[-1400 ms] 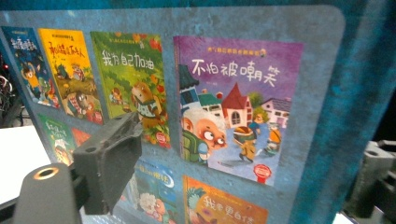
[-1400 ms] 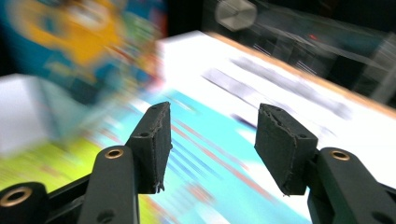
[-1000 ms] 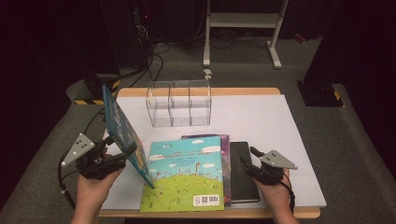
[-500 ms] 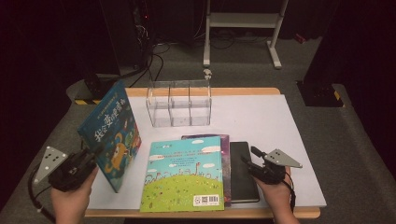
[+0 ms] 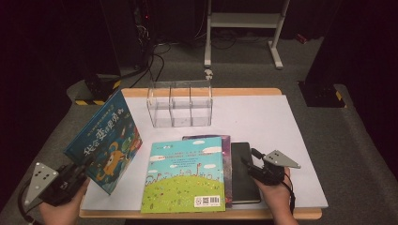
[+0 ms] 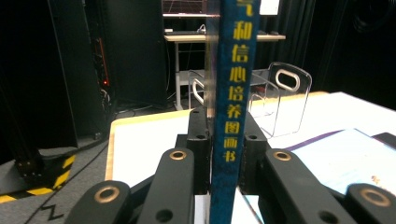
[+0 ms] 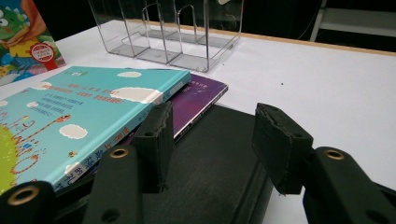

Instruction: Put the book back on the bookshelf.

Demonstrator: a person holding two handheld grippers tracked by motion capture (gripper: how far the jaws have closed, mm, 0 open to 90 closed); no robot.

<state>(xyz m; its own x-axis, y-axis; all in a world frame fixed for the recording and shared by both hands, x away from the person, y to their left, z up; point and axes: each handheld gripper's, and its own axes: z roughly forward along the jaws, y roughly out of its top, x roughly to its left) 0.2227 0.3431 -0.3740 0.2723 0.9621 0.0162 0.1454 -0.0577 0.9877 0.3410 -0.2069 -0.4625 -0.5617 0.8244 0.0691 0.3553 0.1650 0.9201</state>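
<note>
The left gripper [image 5: 70, 180] has its fingers [image 6: 200, 140] clamped on the spine of the blue picture book [image 5: 105, 140], held tilted above the table's [image 5: 263, 112] left edge. Gripped so low, the book could pivot and slip before reaching the clear organizer [image 5: 180, 104]. The right gripper [image 5: 253, 169] hovers half-open over the black notebook [image 5: 244, 173].

- You see a clear three-compartment acrylic rack [image 5: 180, 104] standing upright on the white worktop [image 5: 263, 117].
- You see a white metal stand [image 5: 244, 23] on the floor beyond the worktop.
</note>
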